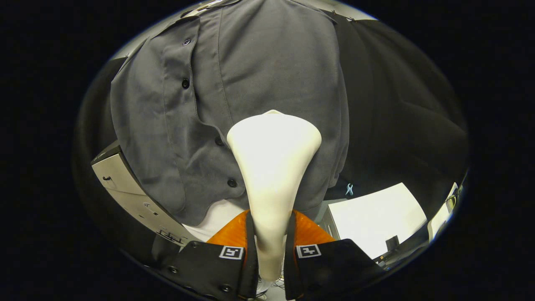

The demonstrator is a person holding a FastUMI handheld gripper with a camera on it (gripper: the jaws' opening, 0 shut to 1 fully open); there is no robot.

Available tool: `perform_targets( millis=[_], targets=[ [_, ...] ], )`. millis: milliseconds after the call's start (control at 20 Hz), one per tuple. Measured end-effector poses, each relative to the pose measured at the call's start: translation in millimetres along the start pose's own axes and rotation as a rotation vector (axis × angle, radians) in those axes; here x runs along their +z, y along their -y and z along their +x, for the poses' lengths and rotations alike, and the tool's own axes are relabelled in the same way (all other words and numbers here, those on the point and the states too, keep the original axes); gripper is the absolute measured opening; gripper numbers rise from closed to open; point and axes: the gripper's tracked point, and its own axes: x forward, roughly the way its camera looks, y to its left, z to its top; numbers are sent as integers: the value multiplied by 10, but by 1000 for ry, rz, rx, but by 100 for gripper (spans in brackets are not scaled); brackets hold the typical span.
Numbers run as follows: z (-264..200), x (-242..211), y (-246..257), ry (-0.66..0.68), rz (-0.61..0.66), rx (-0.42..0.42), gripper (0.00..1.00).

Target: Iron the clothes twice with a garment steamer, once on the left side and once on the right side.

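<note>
Black cloth [401, 108] hangs behind everything as the booth wall, and against it I see a grey button-front shirt [267, 75] hanging beyond my fingers, its placket with dark buttons [185, 83] running down to the left of them. My gripper [269, 251] is clamped on the narrow neck of a cream garment steamer [273, 167], both fingers pressing its sides, so the jaws stand narrow with the handle between them. Its wide flared head rises straight ahead of the fingertips and sits against the lower front of the shirt, right of the placket. Left of the jaws stands a pale cabinet [125, 188]. To their right lies a white tabletop [376, 213], with a small blue clip [349, 190] above it at the cloth's edge.
</note>
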Motion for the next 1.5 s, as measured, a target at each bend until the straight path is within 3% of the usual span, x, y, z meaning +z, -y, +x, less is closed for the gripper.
perform_targets(
  millis=[700,1200,1500],
  targets=[
    [-760,678,-353,141,39,-34,32],
    [-1677,1770,-1172,385,21,-75,32],
    [-2061,2124,-1703,478,34,-86,32]
  ],
)
